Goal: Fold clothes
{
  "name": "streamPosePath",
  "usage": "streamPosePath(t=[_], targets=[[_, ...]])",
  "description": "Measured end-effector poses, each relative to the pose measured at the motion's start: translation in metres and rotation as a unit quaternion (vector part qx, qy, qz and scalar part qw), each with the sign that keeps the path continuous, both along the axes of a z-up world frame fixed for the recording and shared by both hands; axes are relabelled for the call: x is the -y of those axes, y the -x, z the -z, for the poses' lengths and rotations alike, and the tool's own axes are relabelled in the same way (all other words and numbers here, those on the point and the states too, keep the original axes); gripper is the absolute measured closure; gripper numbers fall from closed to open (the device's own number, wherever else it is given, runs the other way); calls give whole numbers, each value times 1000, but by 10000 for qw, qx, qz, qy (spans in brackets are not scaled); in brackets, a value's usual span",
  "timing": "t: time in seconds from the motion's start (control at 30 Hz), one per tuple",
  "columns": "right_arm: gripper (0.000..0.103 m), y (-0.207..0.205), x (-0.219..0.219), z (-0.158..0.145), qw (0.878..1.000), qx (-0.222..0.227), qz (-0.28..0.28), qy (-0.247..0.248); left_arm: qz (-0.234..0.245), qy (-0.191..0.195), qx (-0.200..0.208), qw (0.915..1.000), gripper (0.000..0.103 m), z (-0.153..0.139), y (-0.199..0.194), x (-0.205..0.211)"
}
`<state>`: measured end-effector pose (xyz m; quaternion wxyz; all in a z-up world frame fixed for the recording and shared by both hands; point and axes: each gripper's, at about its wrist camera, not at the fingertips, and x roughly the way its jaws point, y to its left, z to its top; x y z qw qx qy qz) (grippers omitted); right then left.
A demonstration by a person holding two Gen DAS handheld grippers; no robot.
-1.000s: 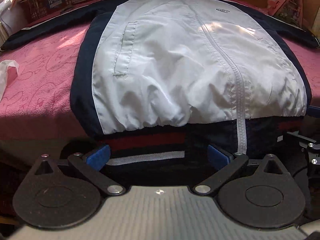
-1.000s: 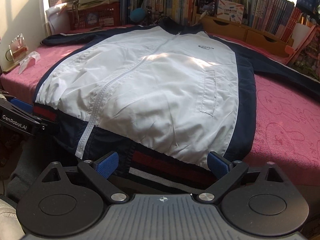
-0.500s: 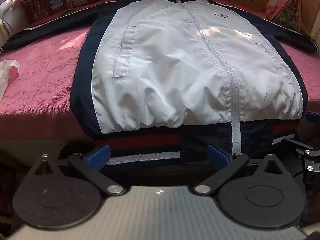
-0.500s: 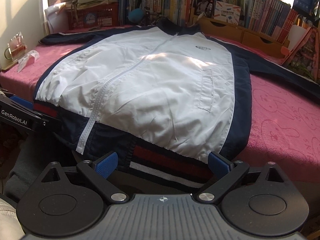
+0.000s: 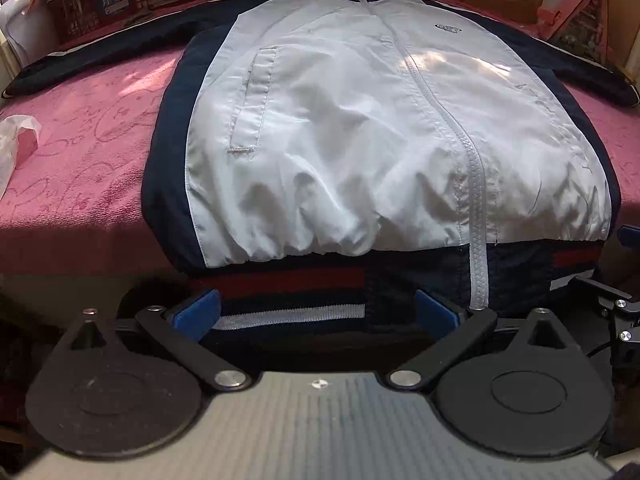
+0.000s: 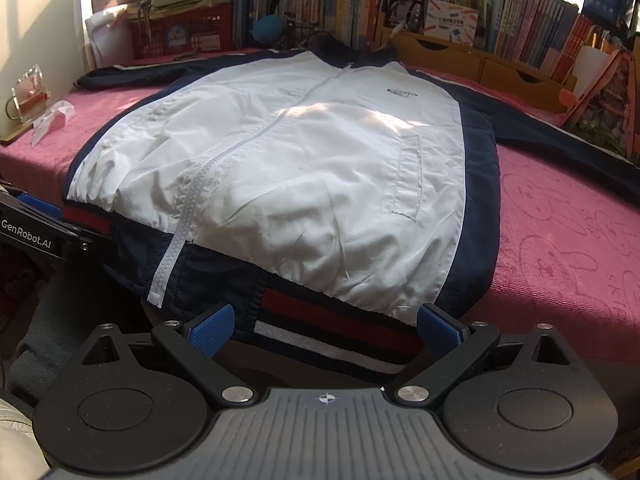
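Observation:
A white jacket (image 5: 360, 128) (image 6: 288, 168) with navy sides and sleeves lies zipped and face up on the pink cloth, sleeves spread out. Its striped red, white and navy hem (image 5: 292, 296) (image 6: 336, 328) hangs over the near table edge. My left gripper (image 5: 316, 314) is open, its blue pads straddling the hem left of the zipper without closing on it. My right gripper (image 6: 326, 326) is open too, its pads on either side of the hem right of the zipper. Each gripper shows at the edge of the other's view.
The pink cloth (image 6: 560, 248) (image 5: 80, 152) covers the table. Bookshelves (image 6: 480, 20), a red crate (image 6: 180, 32) and wooden drawers (image 6: 480, 64) line the far side. A crumpled plastic wrapper (image 5: 16, 140) and a glass mug (image 6: 26, 94) sit at the left.
Both grippers have crept slightly closer to the hem and stayed open. The jacket has not moved.

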<state>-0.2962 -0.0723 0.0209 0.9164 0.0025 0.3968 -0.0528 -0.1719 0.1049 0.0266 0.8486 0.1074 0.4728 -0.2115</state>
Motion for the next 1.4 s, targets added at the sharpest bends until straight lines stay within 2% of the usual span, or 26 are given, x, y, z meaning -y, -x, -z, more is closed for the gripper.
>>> streamPosePath(t=[0.2,0.27,0.47,0.57,0.77,1.23,1.4], targets=[[4,-2,1,0,10000,-30,14,12,-15,-105,-77,9999,0,0,-2,3],[4,-2,0,-4,10000,-68,13,64,-20,-39,-83,10000,0,-9,-2,4],[4,-8,7,-34,9996,-232,126,-25,153,63,294,9994,0,-49,-2,13],[3,-8,10,-48,9998,-169,100,-45,288,9,410,9987,0,-57,-1,19],[2,-2,9,-58,9996,-21,57,268,303,9,387,9988,0,-55,-3,23],[2,-1,35,-50,9990,93,419,123,191,-72,339,9992,0,-42,-15,36],[2,-5,67,-53,9958,474,699,352,183,-37,450,9988,0,-40,-24,46]])
